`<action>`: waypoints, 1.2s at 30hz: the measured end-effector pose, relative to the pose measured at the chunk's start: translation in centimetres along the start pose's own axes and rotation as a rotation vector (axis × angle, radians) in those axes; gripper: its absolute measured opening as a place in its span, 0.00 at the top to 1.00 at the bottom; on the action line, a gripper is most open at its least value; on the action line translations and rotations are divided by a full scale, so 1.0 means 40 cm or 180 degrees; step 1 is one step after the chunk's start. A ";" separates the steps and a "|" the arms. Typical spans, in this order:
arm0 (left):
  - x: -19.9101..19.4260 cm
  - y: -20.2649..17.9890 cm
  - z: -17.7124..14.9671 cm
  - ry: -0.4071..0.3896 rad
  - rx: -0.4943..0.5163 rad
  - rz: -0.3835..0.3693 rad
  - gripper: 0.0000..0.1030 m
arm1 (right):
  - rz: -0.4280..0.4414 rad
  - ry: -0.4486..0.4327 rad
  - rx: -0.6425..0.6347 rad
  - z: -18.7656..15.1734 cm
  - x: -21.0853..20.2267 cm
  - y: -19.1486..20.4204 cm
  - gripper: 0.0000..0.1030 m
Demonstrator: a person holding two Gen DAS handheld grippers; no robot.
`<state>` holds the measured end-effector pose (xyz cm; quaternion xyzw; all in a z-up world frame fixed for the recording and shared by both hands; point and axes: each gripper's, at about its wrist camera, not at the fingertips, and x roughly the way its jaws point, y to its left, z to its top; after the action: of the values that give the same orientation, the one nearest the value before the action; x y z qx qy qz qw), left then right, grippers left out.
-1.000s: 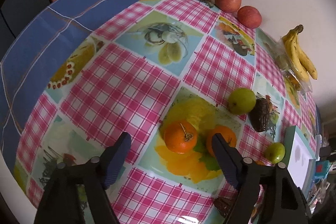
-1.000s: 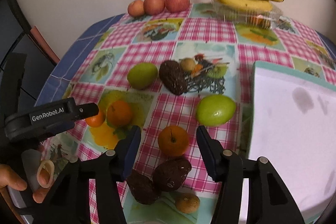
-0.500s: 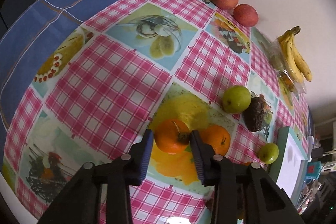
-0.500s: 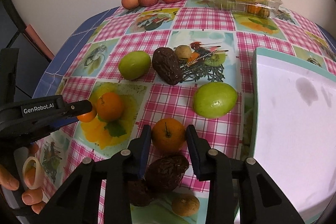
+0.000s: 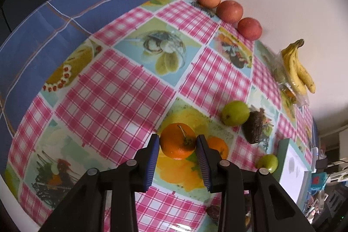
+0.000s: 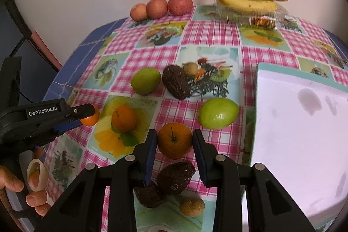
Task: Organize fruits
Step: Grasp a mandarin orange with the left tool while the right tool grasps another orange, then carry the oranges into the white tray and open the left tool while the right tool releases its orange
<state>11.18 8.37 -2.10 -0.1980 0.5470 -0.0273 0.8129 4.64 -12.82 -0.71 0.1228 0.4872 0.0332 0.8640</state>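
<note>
Oranges fill both grippers at this moment, one fruit to each.

Left wrist view: the left gripper has its fingers closed narrow on an orange, stem side facing the camera, blue pads pressed to its two flanks. It seems raised a little off the tablecloth, though I cannot be sure it is clear. A second orange lies just behind the right finger on the printed yellow square. Further off are a green fruit touching a dark rough fruit, three apples in a row along the wall, and bananas on a clear plastic box.

Right wrist view: the right gripper grips another orange in the same way, fingers drawn in against its sides. Below it lie two dark fruits and a small brown one. A large green fruit sits near, between the held orange and the white tray. The left gripper shows at the left edge with its orange, a hand on its handle.

My reading: the pick-up step is done and carrying begins. The apples already form a row, so the next move likely calls for lifting both oranges clear of their neighbours and setting them together with the third orange; where exactly is not shown.
</note>
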 end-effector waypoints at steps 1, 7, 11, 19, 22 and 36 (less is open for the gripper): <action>-0.010 -0.003 0.001 -0.0029 0.0002 -0.0016 0.64 | 0.0007 -0.0020 0.0004 0.002 -0.007 0.000 0.66; -0.051 -0.032 0.002 -0.0150 0.0045 -0.0077 0.64 | -0.0022 -0.0062 0.0014 0.002 -0.033 -0.015 0.66; -0.061 -0.058 -0.004 -0.0179 0.0078 -0.0105 0.64 | -0.0051 -0.0088 0.0113 0.001 -0.052 -0.049 0.66; -0.065 -0.144 -0.045 -0.0161 0.0273 -0.0197 0.64 | -0.0525 -0.0188 0.0394 -0.005 -0.110 -0.191 0.66; -0.062 -0.185 -0.069 -0.0128 0.0370 -0.0244 0.64 | -0.0713 -0.0193 0.0523 -0.014 -0.132 -0.256 0.66; -0.027 -0.378 -0.190 0.0082 0.0915 -0.0480 0.64 | -0.1157 -0.0217 0.1216 -0.080 -0.237 -0.536 0.66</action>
<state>6.50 -7.48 1.71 -0.1198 0.5315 -0.1687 0.8214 -4.35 -34.65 0.37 0.1953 0.4693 -0.2193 0.8328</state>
